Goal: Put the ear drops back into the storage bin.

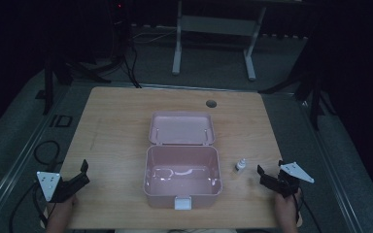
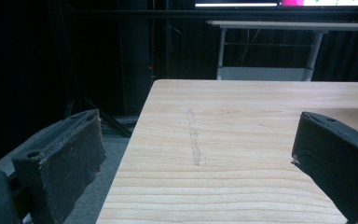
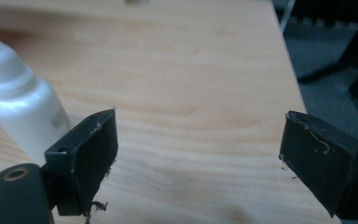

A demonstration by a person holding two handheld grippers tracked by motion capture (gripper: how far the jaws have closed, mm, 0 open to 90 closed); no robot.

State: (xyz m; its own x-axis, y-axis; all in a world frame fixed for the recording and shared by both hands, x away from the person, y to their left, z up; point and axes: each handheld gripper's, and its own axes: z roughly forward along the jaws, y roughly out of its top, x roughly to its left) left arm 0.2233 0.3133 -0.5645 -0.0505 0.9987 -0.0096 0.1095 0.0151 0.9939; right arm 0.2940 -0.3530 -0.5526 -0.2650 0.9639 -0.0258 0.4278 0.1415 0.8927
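High view: left gripper at table corner, fingers spread | right gripper spread beside bottle

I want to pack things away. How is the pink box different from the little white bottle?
The pink box is much bigger than the little white bottle. The box is wide and low with its lid flipped open behind it; the bottle is slim, upright and capped. The box sits mid-table; the bottle stands apart at its right, near the right gripper. Both rest on the wooden table.
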